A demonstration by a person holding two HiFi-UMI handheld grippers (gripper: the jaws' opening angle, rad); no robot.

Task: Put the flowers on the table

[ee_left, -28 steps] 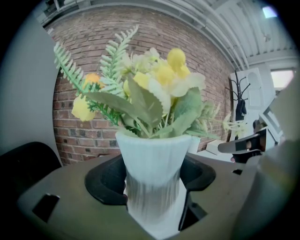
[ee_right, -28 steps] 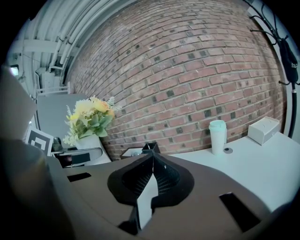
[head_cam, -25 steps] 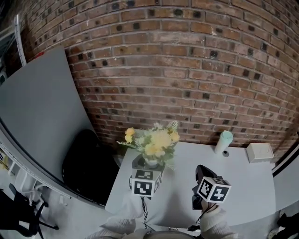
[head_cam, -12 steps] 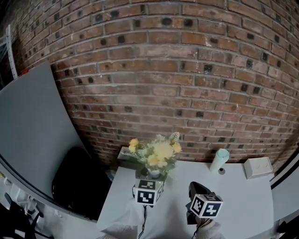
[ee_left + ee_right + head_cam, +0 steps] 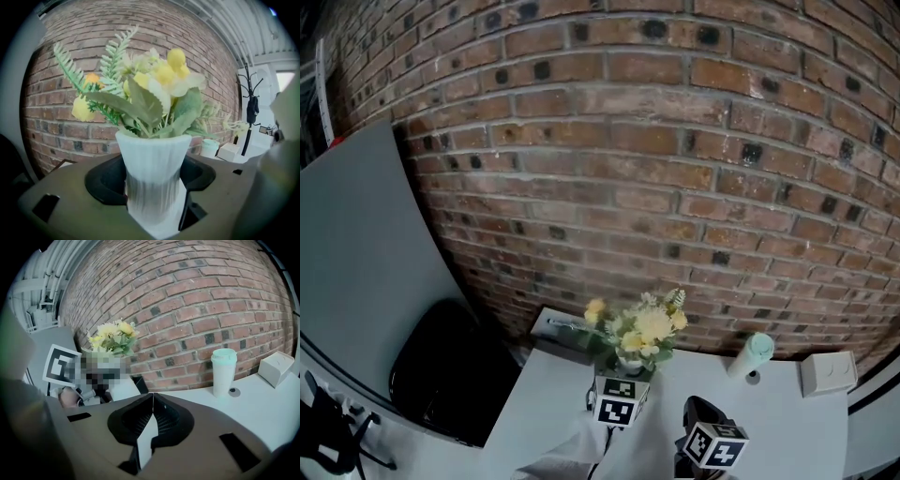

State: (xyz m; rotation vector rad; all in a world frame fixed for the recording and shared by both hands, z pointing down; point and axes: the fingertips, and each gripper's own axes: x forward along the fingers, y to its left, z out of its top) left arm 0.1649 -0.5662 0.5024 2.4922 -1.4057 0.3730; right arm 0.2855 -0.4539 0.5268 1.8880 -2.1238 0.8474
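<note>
A bunch of yellow and cream flowers with green fern leaves stands in a white ribbed vase. My left gripper is shut on the vase and holds it upright over the back left part of the white table, near the brick wall. The vase's foot is hidden, so I cannot tell if it rests on the table. The flowers fill the left gripper view. My right gripper hovers beside it to the right. Its jaws meet, shut on nothing.
A pale green lidded cup stands at the back of the table by the wall, with a white box to its right. Left of the table are a black chair and a grey panel. A coat stand shows far off.
The head view has swung up toward the wall, so table and grippers sit lower in the frame. My left gripper has kept hold of the vase and carried it slightly closer to the wall.
</note>
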